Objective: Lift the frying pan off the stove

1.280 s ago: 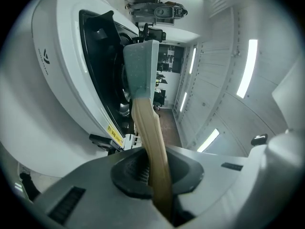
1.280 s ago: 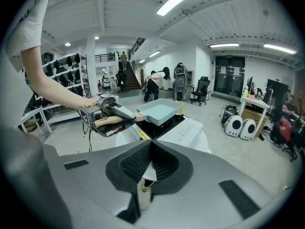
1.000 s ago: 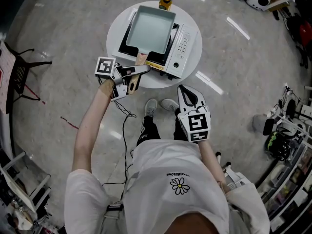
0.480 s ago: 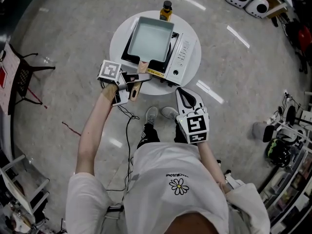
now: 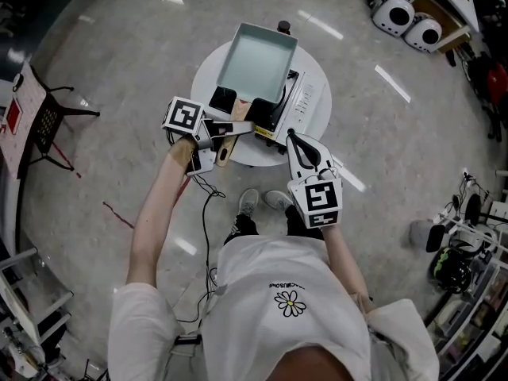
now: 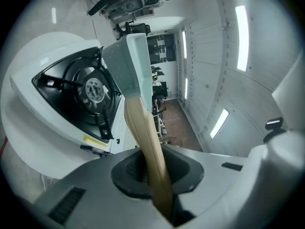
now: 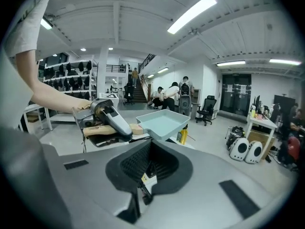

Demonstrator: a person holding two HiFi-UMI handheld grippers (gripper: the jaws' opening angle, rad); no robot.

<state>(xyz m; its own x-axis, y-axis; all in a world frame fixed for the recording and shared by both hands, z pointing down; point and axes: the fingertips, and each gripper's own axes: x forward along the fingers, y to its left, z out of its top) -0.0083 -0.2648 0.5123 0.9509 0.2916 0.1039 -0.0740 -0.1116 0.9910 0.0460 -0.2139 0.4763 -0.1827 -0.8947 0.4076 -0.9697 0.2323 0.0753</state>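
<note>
Frying pan (image 5: 255,58) above stove (image 5: 300,95), stove on table (image 5: 203,82)

Grey polished floor (image 5: 381,133) is throwing back glare from the ceiling strips. Tube lights (image 7: 190,13) are glowing along a white ceiling. A black chair (image 5: 44,117) is standing well apart from the round white table (image 5: 205,82). Shelving (image 7: 66,73) is lining the far wall, with a staircase (image 7: 145,61) rising beyond. People (image 7: 164,94) are gathering near an office chair (image 7: 207,109).

You have one square frying pan (image 5: 255,58), one portable gas stove (image 5: 302,98), one yellow bottle (image 7: 183,135) and one round white worktop (image 5: 208,82). You hold two grippers: the left gripper (image 5: 232,128) and the right gripper (image 5: 294,136). Two white domed pods (image 5: 391,14) sit on the floor.
</note>
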